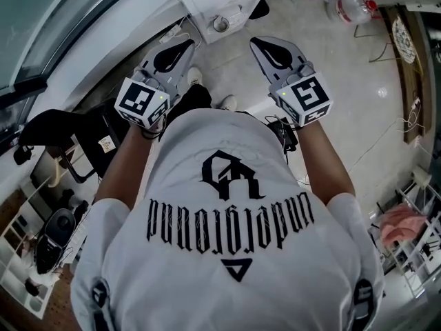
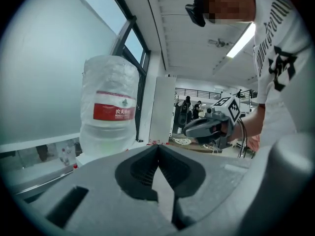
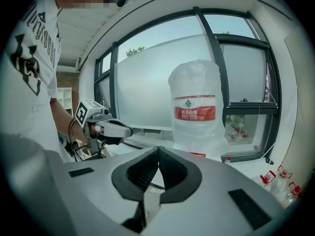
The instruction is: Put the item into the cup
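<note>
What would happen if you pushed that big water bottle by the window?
The water bottle looks big and wide, so it would probably feel heavy if full and hardly tip. Its crinkly plastic wrap might be slippery to hold.

Left tongs (image 2: 158, 147) closed and empty, wrapped water jug (image 2: 109, 112) beyond, right tongs (image 2: 189, 128) at right

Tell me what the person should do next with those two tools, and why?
Probably open one hand-held gripper, ready to pick something up. The left hand-held gripper and right hand-held gripper both have their jaws closed on nothing and are held up in the air, so no item is in hand yet.
</note>
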A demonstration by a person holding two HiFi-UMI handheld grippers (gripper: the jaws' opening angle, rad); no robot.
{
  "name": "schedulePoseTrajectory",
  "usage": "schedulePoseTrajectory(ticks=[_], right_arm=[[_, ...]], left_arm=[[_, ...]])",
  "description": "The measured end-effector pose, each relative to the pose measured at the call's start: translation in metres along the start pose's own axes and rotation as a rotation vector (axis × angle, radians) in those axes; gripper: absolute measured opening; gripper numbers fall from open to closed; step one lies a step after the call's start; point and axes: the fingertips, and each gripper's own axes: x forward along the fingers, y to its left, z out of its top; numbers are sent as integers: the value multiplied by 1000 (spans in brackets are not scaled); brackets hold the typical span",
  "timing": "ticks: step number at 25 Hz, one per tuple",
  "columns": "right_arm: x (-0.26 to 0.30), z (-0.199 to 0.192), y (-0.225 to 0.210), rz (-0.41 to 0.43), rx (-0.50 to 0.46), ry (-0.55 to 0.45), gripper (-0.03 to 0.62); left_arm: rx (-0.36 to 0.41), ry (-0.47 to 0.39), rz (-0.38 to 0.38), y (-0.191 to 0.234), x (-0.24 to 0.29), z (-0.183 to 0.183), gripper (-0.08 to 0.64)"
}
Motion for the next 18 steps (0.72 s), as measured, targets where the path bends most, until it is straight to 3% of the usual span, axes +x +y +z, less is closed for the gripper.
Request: schedulePoseTrajectory(ticks=[10,18], right_arm=[[-46,43,0,-9,-16,-107,15],[-65,56,-2,-19,-45,-144,15]], left_arm=[[20,-58,-11,-20,-15,52,15],[4,-81,43,-26,-26,52,15]])
